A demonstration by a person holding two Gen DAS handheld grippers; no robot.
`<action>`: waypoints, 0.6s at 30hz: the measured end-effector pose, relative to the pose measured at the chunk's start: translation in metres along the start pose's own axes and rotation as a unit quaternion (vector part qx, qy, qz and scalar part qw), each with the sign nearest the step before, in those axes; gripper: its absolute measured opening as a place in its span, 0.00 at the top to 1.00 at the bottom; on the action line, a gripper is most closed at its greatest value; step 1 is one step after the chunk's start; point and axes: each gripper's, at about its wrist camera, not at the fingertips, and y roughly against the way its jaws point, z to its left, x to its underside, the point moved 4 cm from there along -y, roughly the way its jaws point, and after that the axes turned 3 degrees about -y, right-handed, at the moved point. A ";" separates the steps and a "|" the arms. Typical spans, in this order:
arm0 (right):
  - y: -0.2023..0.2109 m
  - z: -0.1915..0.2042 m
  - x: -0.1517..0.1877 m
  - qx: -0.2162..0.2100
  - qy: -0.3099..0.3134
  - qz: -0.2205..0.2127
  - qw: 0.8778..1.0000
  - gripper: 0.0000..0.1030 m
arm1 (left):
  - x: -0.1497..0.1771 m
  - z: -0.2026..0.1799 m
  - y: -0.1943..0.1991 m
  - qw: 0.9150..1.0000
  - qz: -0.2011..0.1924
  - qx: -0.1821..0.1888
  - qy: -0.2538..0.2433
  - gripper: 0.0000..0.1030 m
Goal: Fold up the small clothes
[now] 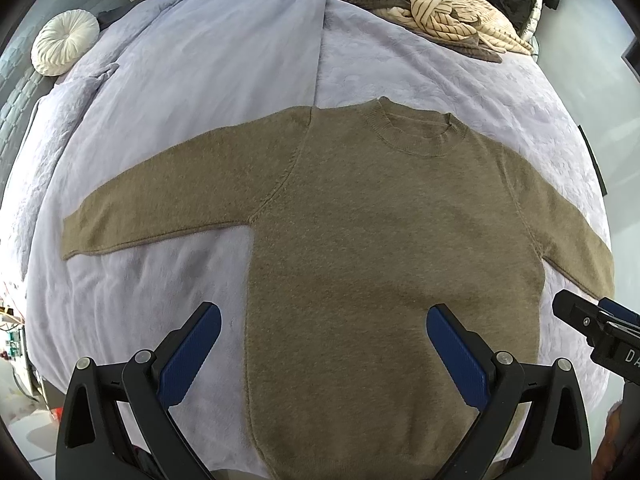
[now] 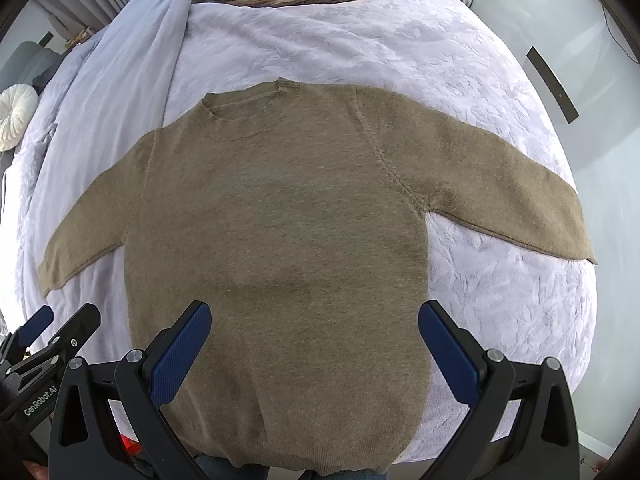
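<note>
Olive-brown knitted wool sweater (image 1: pixel 360 248) lies flat, front up, on pale lavender quilted bedspread (image 2: pixel 500 300), sleeves spread wide, collar far side. Left gripper (image 1: pixel 324 340) and right gripper (image 2: pixel 314 336) hover above hem, jaws wide apart, holding nothing. Better to pinch one cuff and shoulder together, then carry sleeve inward without dragging body. Free bedspread both sides; heap of striped cream and grey knitwear (image 1: pixel 432 12) well apart beyond collar
</note>
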 end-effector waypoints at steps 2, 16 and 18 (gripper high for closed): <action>0.000 0.001 -0.001 0.001 0.001 0.000 1.000 0.00 | 0.000 0.000 0.000 1.000 0.000 0.000 0.000 0.00; -0.003 0.003 -0.004 0.012 0.008 -0.004 1.000 0.00 | -0.004 0.007 -0.005 1.000 0.004 0.007 0.005 0.00; -0.005 0.007 -0.004 0.013 0.012 -0.009 1.000 0.00 | -0.004 0.009 -0.008 1.000 0.005 0.007 0.008 0.00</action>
